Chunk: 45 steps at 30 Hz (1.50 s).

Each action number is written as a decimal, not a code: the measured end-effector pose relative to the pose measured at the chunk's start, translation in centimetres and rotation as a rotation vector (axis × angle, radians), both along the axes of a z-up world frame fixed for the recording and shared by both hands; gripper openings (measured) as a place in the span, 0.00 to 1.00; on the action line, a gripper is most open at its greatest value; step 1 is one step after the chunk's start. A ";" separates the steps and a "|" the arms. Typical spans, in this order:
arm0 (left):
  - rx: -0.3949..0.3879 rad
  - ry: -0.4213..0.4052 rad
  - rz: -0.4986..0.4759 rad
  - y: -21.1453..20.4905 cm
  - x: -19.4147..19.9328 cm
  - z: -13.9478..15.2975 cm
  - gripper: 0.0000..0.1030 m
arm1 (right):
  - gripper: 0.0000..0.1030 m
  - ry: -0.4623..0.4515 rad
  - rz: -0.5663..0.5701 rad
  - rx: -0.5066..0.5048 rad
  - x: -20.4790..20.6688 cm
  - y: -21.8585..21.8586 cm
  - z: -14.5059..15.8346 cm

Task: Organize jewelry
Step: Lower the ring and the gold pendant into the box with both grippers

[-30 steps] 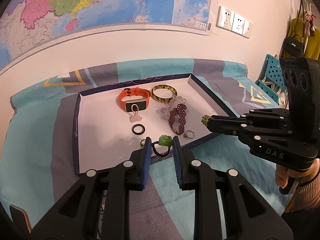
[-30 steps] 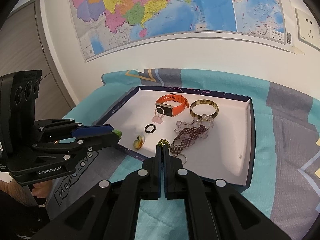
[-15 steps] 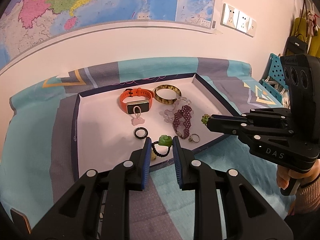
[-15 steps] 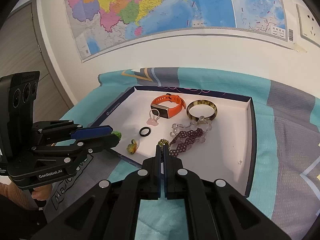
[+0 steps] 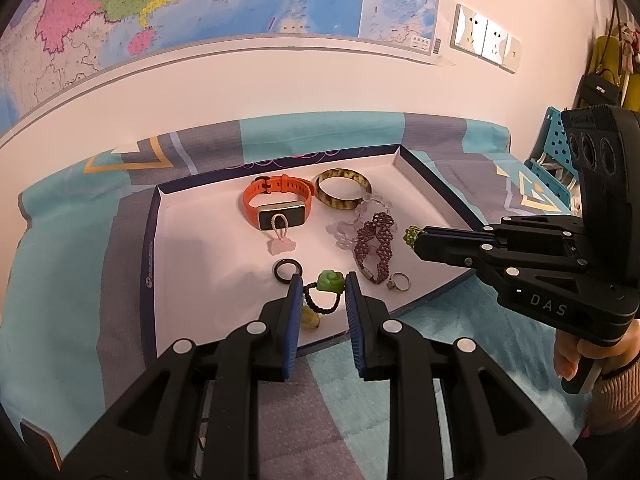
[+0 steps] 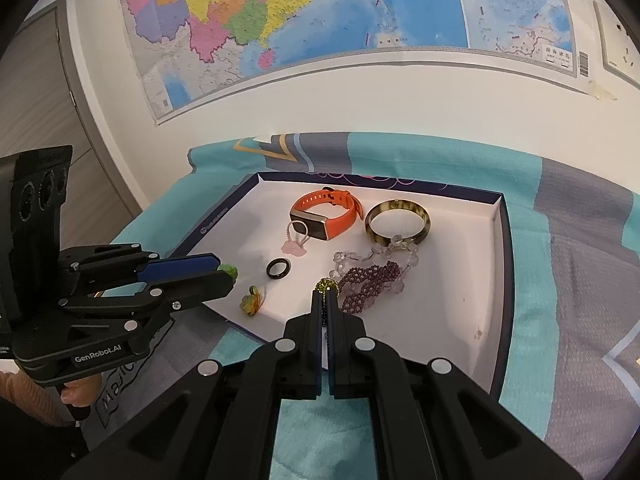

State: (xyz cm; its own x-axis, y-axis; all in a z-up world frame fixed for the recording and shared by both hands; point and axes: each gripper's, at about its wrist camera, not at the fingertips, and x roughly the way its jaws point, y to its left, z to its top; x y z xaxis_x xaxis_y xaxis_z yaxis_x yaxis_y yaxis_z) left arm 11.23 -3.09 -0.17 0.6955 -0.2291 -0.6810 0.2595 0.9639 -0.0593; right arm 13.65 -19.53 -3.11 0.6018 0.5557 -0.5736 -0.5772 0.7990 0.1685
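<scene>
A white tray (image 5: 200,264) with a dark rim lies on the patterned cloth. It holds an orange smartwatch (image 5: 278,206), a tortoiseshell bangle (image 5: 342,190), a purple bead bracelet (image 5: 374,246), a clear bead string (image 5: 346,232), a black ring (image 5: 287,270), a silver ring (image 5: 399,282) and a yellow-green charm (image 6: 251,301). My left gripper (image 5: 320,286) is shut on a green rose ring (image 5: 330,282) with a black band, above the tray's near edge. My right gripper (image 6: 325,292) is shut on a small green beaded ring (image 6: 326,284), over the tray near the purple bracelet.
The tray also shows in the right wrist view (image 6: 440,320). A wall with a map (image 5: 200,12) stands behind the table. Wall sockets (image 5: 486,42) sit at the upper right. A blue crate (image 5: 554,160) and hanging bags (image 5: 604,80) are at far right.
Both grippers have moved forward, further over the tray, each still holding its ring. The yellow-green charm now lies below the left fingers.
</scene>
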 end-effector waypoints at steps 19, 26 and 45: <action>0.015 0.012 0.022 0.0 1.5 -0.4 0.21 | 0.01 0.021 -0.009 -0.019 1.3 0.6 -0.3; 0.018 0.018 0.034 0.1 1.9 -0.6 0.21 | 0.01 0.024 -0.014 -0.025 1.7 0.8 -0.3; 0.023 0.035 0.046 0.1 2.7 -1.2 0.21 | 0.01 0.043 -0.022 -0.037 2.8 1.2 -0.6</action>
State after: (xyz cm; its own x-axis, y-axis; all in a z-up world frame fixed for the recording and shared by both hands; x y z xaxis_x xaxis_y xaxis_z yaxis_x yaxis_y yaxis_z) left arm 13.91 -3.01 -1.34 0.6808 -0.1811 -0.7098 0.2126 0.9761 -0.0451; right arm 16.40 -18.32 -3.67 0.5880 0.5211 -0.6186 -0.5527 0.8173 0.1630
